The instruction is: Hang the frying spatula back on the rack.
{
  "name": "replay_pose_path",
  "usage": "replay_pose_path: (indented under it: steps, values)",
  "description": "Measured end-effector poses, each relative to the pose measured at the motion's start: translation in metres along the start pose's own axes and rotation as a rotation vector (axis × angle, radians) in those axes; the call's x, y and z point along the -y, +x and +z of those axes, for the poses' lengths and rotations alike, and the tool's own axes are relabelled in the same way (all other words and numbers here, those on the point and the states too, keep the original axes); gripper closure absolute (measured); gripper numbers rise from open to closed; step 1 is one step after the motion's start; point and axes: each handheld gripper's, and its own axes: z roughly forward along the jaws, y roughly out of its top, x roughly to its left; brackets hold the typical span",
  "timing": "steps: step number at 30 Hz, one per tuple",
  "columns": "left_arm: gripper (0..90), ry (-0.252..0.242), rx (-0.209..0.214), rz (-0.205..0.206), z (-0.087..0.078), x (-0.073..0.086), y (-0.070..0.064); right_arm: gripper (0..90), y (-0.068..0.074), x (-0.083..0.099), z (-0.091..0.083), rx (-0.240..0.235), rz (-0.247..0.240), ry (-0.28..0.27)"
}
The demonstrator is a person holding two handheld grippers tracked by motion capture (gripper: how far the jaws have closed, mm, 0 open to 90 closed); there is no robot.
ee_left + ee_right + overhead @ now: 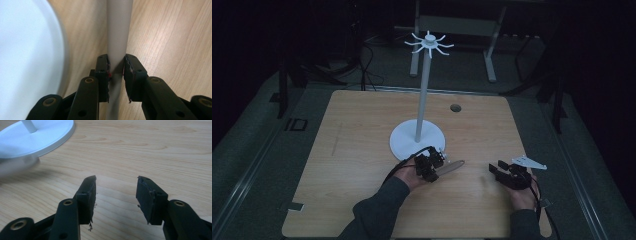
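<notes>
We have the left gripper (430,165) pinching a grey-beige rod (117,40), jaws pressed on its sides, its long axis running straight ahead from them. In the high view the rod (451,167) lies flat on the worktop just near-side of the white stand base (404,142), free end toward the right edge. It looks smooth, round and plain. The right gripper (502,172) hovers apart toward the right edge, jaws spread and empty, so our left is nearer.

White stand (417,139) with spoked top on the wooden table (352,150); dark grommet hole (455,107) behind.
</notes>
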Motion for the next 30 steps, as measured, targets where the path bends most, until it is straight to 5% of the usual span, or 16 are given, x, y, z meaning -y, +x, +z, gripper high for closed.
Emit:
replay_pose_path:
  steps: [6,13,19,21,30]
  values:
    - [74.6,-0.057,-0.029,-0.026,-0.012,0.001,0.001,51.9,0.011,-0.004,0.001,-0.042,-0.007,-0.010]
    - [74.7,-0.220,-0.094,-0.062,-0.039,0.004,-0.001,54.4,0.032,-0.013,0.004,-0.119,-0.028,-0.030]
    - [74.6,-0.314,-0.133,-0.112,-0.057,0.009,0.000,56.0,0.051,-0.018,0.008,-0.165,-0.066,-0.033]
    - [74.6,-0.360,-0.148,-0.129,-0.066,0.011,-0.002,56.2,0.072,-0.023,0.011,-0.203,-0.114,-0.039]
    - [74.6,-0.462,-0.192,-0.150,-0.085,0.014,-0.008,54.3,0.120,-0.038,0.018,-0.337,-0.178,-0.066]
